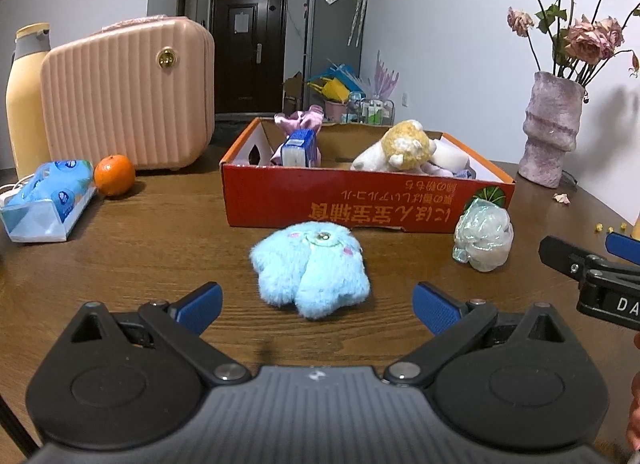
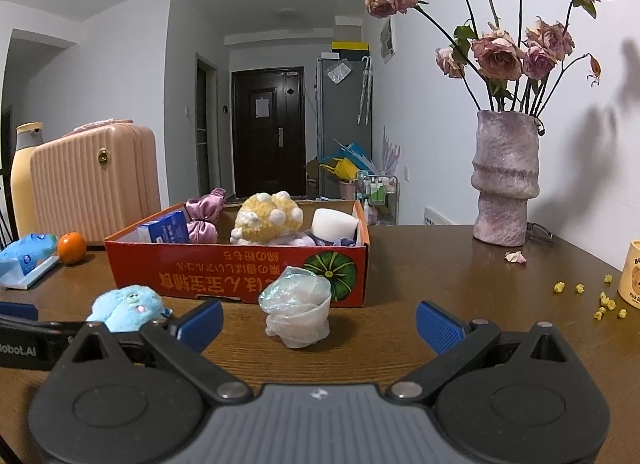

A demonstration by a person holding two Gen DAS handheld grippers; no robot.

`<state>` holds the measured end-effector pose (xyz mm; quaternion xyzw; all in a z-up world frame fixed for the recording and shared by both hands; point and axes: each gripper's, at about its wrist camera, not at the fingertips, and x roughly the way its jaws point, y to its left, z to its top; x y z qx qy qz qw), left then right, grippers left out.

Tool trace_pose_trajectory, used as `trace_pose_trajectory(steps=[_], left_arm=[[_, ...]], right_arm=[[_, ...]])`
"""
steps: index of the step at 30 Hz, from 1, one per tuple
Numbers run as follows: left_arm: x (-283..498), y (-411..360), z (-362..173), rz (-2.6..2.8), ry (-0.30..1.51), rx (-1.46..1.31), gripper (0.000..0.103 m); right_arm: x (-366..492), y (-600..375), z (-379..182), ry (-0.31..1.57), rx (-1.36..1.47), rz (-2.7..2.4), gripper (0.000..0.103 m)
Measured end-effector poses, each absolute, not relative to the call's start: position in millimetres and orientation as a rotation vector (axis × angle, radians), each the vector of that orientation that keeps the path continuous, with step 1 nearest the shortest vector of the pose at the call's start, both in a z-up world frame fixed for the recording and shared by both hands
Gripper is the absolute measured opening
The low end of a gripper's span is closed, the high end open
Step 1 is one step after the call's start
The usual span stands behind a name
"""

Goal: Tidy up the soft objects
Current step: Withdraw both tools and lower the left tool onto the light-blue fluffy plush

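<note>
A fluffy light-blue plush [image 1: 312, 270] lies on the brown table in front of a red cardboard box [image 1: 360, 203]. My left gripper [image 1: 318, 306] is open and empty, its fingers either side of the plush and just short of it. A shiny iridescent soft ball [image 1: 484, 238] sits at the box's right front corner. In the right wrist view my right gripper [image 2: 320, 322] is open and empty just short of that ball [image 2: 298, 310]. The plush [image 2: 126, 306] lies to its left. The box [image 2: 240, 268] holds a yellow plush [image 2: 266, 219], a pink satin item [image 2: 204, 215], a white sponge [image 2: 334, 223] and a blue pack [image 2: 166, 229].
A pink case [image 1: 128, 91], a yellow bottle [image 1: 26, 95], an orange [image 1: 114, 175] and a tissue pack [image 1: 48, 199] stand at the left. A vase of dried roses [image 2: 506, 179] stands at the back right, with a mug [image 2: 630, 276] and yellow crumbs [image 2: 600, 298] at the right edge.
</note>
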<state>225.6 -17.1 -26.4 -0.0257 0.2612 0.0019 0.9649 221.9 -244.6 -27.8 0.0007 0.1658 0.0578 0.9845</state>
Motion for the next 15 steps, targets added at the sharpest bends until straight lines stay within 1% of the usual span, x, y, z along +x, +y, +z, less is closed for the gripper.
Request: trace_pose_trajectory(steps=[15], left_arm=[[243.0,-13.9,-36.3,0.004,0.600,-0.077,0.103]], right_arm=[[227.4,-252.8,-29.9,0.360,0.041,0.078,0.103]])
